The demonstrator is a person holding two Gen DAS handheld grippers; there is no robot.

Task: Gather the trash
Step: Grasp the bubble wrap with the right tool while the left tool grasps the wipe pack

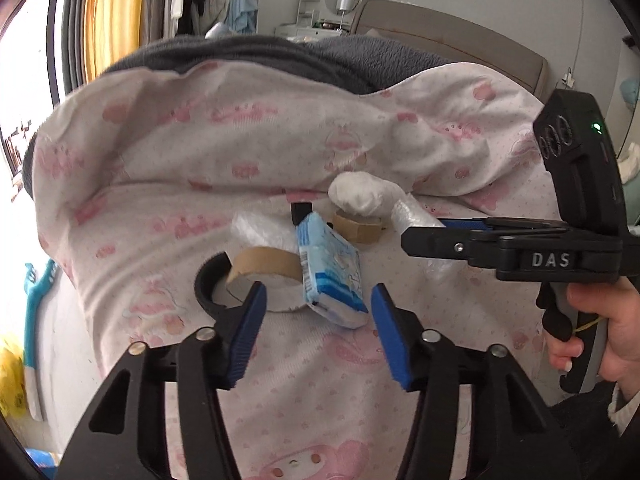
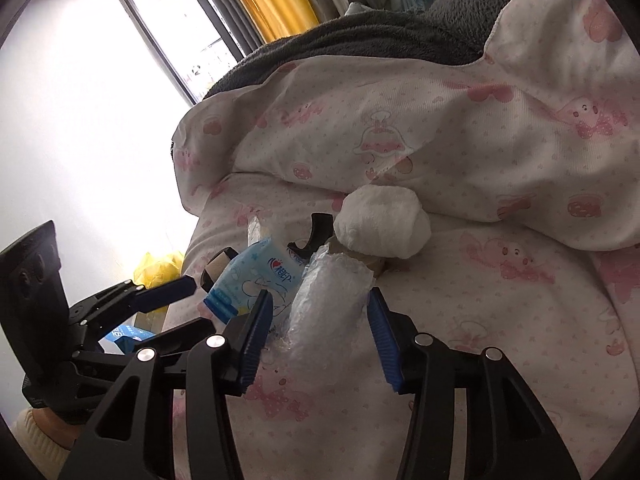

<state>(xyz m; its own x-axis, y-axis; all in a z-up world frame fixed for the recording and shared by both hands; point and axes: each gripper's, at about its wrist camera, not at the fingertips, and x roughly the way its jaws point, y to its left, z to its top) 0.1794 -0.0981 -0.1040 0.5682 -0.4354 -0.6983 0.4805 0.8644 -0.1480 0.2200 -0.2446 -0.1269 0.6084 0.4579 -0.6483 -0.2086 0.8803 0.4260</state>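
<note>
My left gripper [image 1: 318, 334] has its blue-padded jaws parted, pads clear on both sides, nothing pinched. Just ahead of the gap lies the blue-and-white plastic tissue packet [image 1: 332, 276], tilted, its near end reaching toward the space between the pads without touching either. The left pad sits against the near rim of a brown cardboard tape core [image 1: 266, 272], which lies beside the packet and leans on a black plastic ring [image 1: 208, 284].

My right gripper [image 2: 318, 338] straddles a crumpled clear bubble-wrap bundle [image 2: 328, 304]. The wrap fills the gap and the left pad looks to be against it; on the right side the edge reaches the pad, yet I cannot tell if it is truly squeezed. From the left wrist view, that same gripper [image 1: 424, 236] comes in from the right with its tips at the bubble wrap [image 1: 412, 214], and a hand [image 1: 596, 328] grips its handle.

Further out sit a white wadded tissue ball [image 2: 380, 224] resting on a second brown cardboard core [image 1: 358, 230], and another black clip piece [image 2: 318, 232]. Everything rests on a white bedsheet with pink cartoon prints [image 1: 160, 208], with a matching quilt [image 2: 460, 140] heaped behind and a grey fleece blanket [image 1: 248, 56] beyond it.
</note>
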